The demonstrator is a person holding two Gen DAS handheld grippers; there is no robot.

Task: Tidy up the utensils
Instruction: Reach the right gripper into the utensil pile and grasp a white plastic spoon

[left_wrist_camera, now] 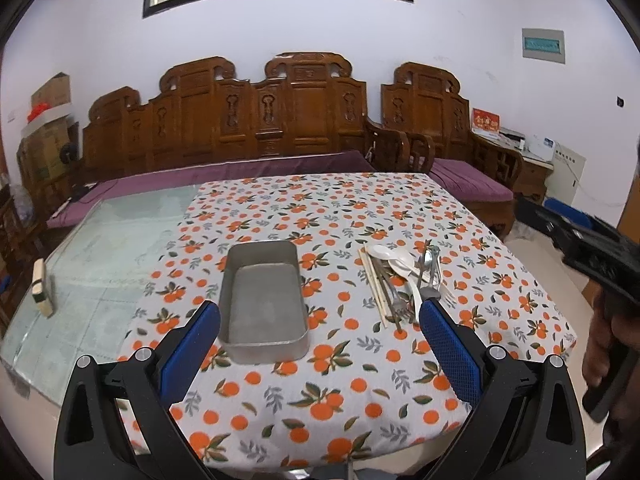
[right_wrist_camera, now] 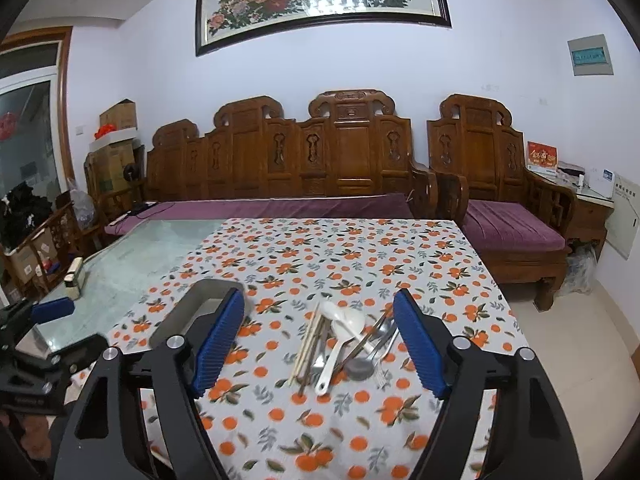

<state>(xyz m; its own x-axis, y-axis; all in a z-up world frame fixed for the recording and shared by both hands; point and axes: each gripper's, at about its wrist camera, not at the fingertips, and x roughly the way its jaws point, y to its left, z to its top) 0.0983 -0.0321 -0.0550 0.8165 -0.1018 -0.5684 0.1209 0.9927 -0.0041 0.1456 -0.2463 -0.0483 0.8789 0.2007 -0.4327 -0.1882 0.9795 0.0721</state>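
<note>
My right claw (right_wrist_camera: pixel 318 344) is spread wide with nothing between its blue pads (right_wrist_camera: pixel 218 342), and it points straight at the utensils (right_wrist_camera: pixel 342 344), which lie loose in a heap on the worktop (right_wrist_camera: pixel 320 256) just ahead of the tips. I judge I have it framed this way so that one piece can be picked out of the pile; the pads touch nothing yet. My left claw (left_wrist_camera: pixel 320 344) is just as wide and just as empty. Its left pad sits beside the near corner of the tin (left_wrist_camera: pixel 264 300), its right pad near the closest ends of the heap, so it hovers between the two. I take that as readiness to steady the tin or help sort.

The tin is empty and sits to the left of the heap, apart from it, a likely place for the sorted pieces.

The right view shows the pile best: pale chopsticks (right_wrist_camera: pixel 308 346), a white spoon (right_wrist_camera: pixel 340 334), metal forks and spoons crossed over each other. The left view shows the whole tin, which the right view half hides behind a finger, and the hand (left_wrist_camera: pixel 608 344) holding my right claw.
</note>
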